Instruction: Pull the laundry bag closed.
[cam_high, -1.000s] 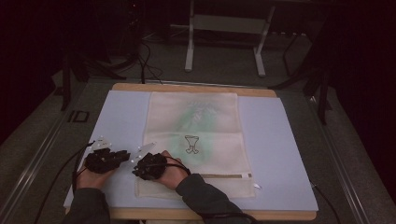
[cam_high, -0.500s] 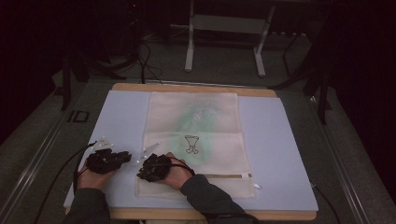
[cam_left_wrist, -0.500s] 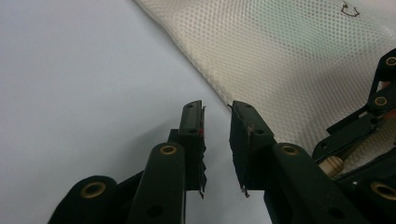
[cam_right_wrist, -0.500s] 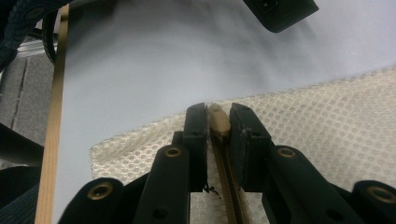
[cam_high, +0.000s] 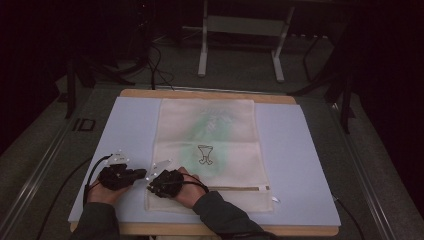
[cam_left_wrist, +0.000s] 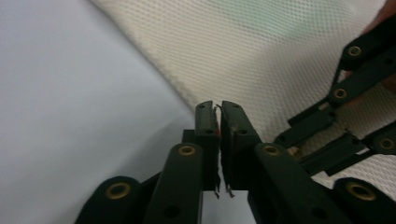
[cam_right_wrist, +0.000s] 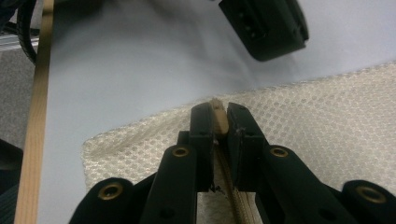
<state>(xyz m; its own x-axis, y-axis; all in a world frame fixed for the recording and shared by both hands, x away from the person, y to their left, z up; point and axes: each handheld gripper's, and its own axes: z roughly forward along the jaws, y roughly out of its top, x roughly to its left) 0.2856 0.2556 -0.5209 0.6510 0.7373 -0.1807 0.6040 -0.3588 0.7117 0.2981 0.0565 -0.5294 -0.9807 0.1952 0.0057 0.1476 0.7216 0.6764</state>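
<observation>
A cream mesh bag (cam_high: 210, 135) lies flat on a pale blue mat (cam_high: 300, 165), with a small drawn figure (cam_high: 205, 154) and a green blur showing through it. A zipper (cam_high: 235, 188) runs along the bag's near edge. My right gripper (cam_high: 151, 187) points left and is shut on the zipper's left end (cam_right_wrist: 218, 122), a tan strip between its jaws. My left gripper (cam_high: 143, 174) points right, just beside it. Its jaws (cam_left_wrist: 218, 112) are shut with nothing seen between them, and their tips sit over the bag's left edge (cam_left_wrist: 187, 98).
The mat lies on a wooden table whose front edge (cam_right_wrist: 35, 116) runs close to the right gripper. A small white tab (cam_high: 274, 200) sits near the zipper's right end. Dark floor, cables and a metal stand (cam_high: 240, 30) lie beyond the table.
Both hands have shifted slightly to the right along the bag's near left corner. The bag has not visibly moved.
</observation>
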